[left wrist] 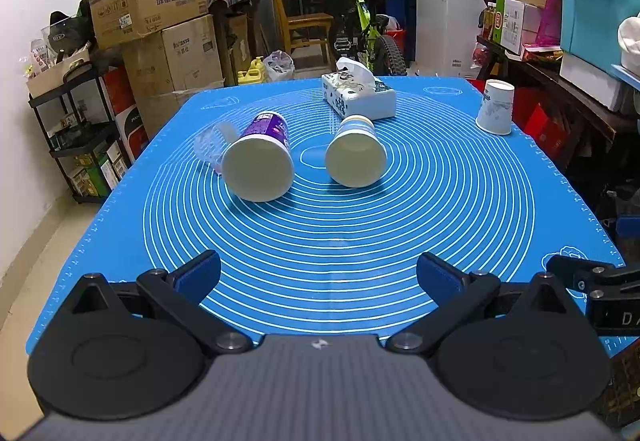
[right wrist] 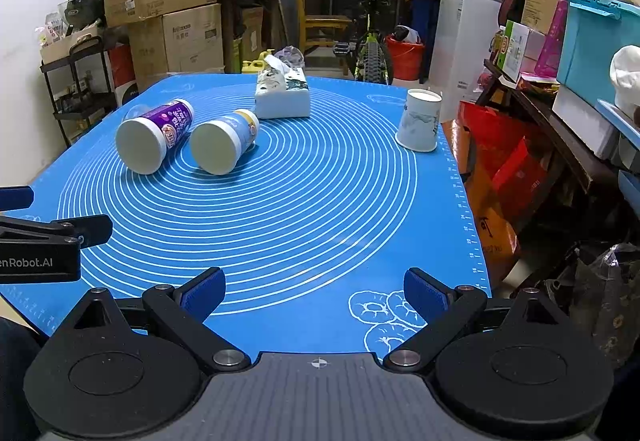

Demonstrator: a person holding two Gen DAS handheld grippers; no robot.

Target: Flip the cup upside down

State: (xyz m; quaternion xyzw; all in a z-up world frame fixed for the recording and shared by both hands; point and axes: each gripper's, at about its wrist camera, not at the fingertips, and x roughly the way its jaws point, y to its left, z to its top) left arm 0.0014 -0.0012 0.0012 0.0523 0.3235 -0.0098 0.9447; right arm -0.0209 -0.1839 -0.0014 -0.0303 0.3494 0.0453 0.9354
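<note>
A white paper cup [left wrist: 495, 107] with a blue print stands mouth-down, wide end on the blue mat, at the far right; it also shows in the right wrist view [right wrist: 419, 120]. My left gripper [left wrist: 319, 275] is open and empty above the mat's near edge. My right gripper [right wrist: 315, 291] is open and empty above the near right corner, well short of the cup. The right gripper's side [left wrist: 596, 281] shows at the right of the left wrist view, and the left gripper's side [right wrist: 48, 241] at the left of the right wrist view.
A purple-labelled cup [left wrist: 260, 157] [right wrist: 154, 137] and a light blue cup [left wrist: 356, 153] [right wrist: 224, 141] lie on their sides mid-mat. A tissue box [left wrist: 358, 95] [right wrist: 283, 97] sits behind them. Boxes, a bicycle [left wrist: 372, 29] and shelves surround the table.
</note>
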